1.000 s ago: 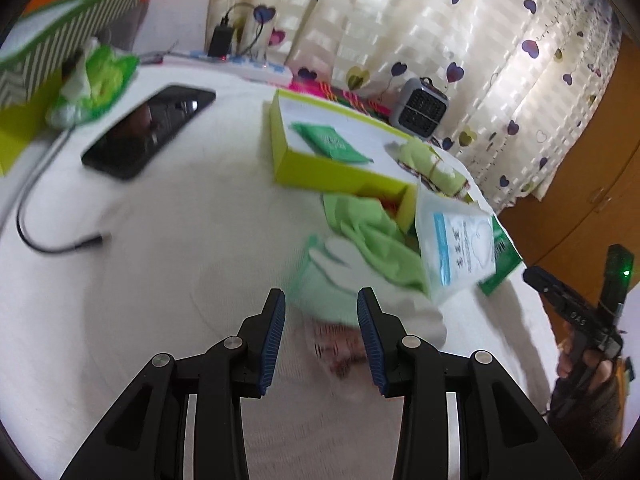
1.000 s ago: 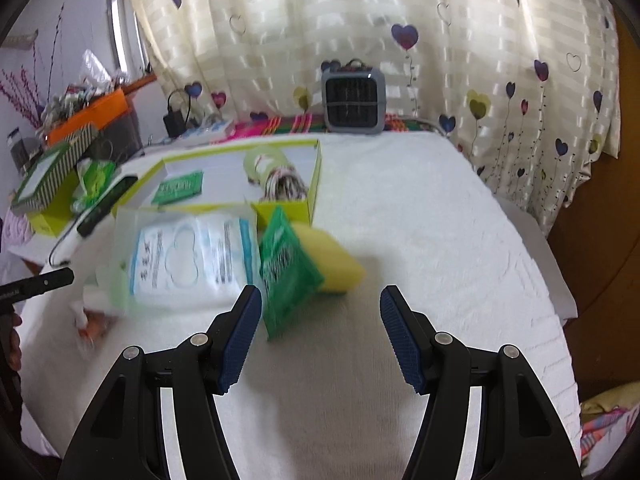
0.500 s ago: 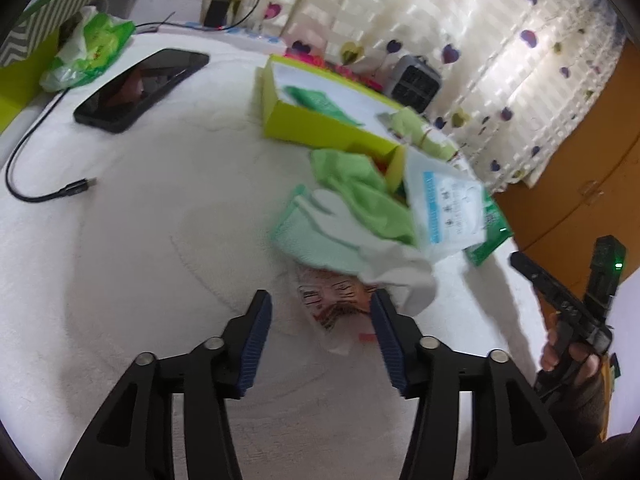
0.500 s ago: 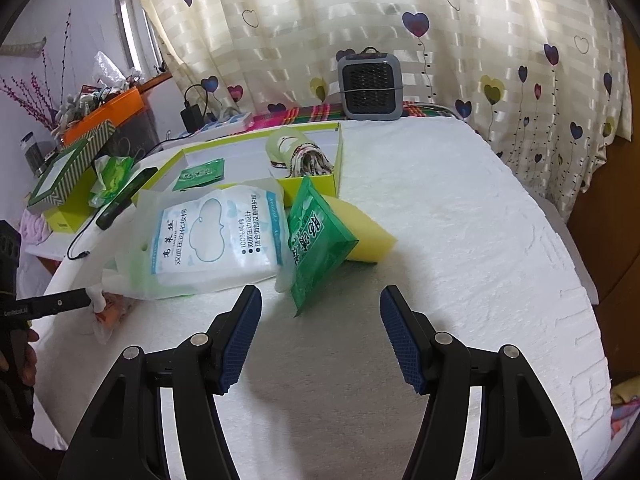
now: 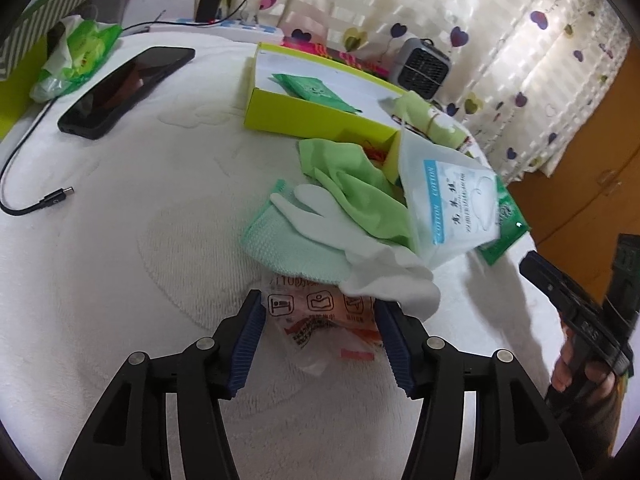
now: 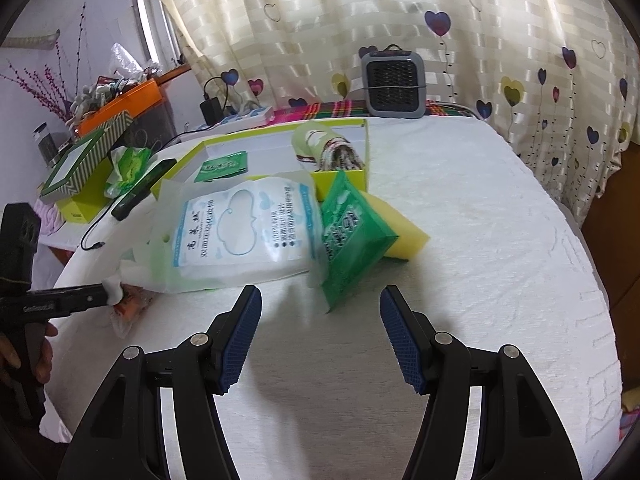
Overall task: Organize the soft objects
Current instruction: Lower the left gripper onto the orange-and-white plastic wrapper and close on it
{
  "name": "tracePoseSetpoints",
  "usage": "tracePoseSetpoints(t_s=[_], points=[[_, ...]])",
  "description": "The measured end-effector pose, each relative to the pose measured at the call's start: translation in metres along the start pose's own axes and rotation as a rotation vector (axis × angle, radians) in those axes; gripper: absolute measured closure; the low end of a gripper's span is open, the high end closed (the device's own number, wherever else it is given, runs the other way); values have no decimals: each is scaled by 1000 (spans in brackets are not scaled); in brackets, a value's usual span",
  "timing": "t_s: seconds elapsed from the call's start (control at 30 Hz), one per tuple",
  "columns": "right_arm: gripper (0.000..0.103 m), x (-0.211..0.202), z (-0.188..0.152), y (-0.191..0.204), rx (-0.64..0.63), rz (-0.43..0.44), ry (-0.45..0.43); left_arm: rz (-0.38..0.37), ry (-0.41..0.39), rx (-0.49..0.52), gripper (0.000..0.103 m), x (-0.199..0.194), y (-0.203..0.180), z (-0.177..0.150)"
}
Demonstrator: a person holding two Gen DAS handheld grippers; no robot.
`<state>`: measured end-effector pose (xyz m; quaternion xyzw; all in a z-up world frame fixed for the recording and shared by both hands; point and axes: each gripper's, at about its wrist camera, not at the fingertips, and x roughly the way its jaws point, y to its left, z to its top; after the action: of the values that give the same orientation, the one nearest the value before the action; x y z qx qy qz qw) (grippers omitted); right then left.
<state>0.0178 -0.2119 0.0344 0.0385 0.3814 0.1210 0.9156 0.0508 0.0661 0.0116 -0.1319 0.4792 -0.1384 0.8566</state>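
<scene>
My left gripper (image 5: pixel 320 304) is open and low over the white cloth. A clear packet with orange print (image 5: pixel 320 320) lies between its blue pads. Just beyond it is a pile: a white glove (image 5: pixel 360 248), a mint cloth (image 5: pixel 288 248), a green cloth (image 5: pixel 352 176), a cotton-pad bag (image 5: pixel 452 200) and a green packet (image 5: pixel 504 224). The pile lies against a yellow-green box (image 5: pixel 320 116). My right gripper (image 6: pixel 320 296) is open and holds nothing. It is just short of the green packet (image 6: pixel 352 236), a yellow sponge (image 6: pixel 404 236) and the cotton-pad bag (image 6: pixel 244 228).
A black phone (image 5: pixel 124 92) and a loose cable (image 5: pixel 36 204) lie to the left on the table. A small grey heater (image 6: pixel 392 80) stands at the back by the curtain. Boxes and a green bag (image 6: pixel 128 164) crowd the far left. The table edge (image 6: pixel 600 280) curves at the right.
My left gripper's jaws have widened and it has moved forward, so the orange-print packet now lies between its pads. The right gripper has tilted a little and stayed open.
</scene>
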Motion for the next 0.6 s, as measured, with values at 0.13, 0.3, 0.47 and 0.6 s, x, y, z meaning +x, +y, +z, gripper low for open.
tracePoseSetpoints(t_s=[0.13, 0.3, 0.47, 0.6], points=[[40, 3, 3, 16, -44, 26, 5, 33, -5, 9, 53, 1, -1, 0], [40, 8, 7, 38, -105, 49, 8, 41, -6, -7, 63, 1, 4, 2], [40, 12, 7, 49, -126, 63, 14, 30, -9, -13, 69, 2, 5, 2], [40, 15, 7, 54, -138, 70, 27, 13, -14, -23, 73, 1, 8, 2]])
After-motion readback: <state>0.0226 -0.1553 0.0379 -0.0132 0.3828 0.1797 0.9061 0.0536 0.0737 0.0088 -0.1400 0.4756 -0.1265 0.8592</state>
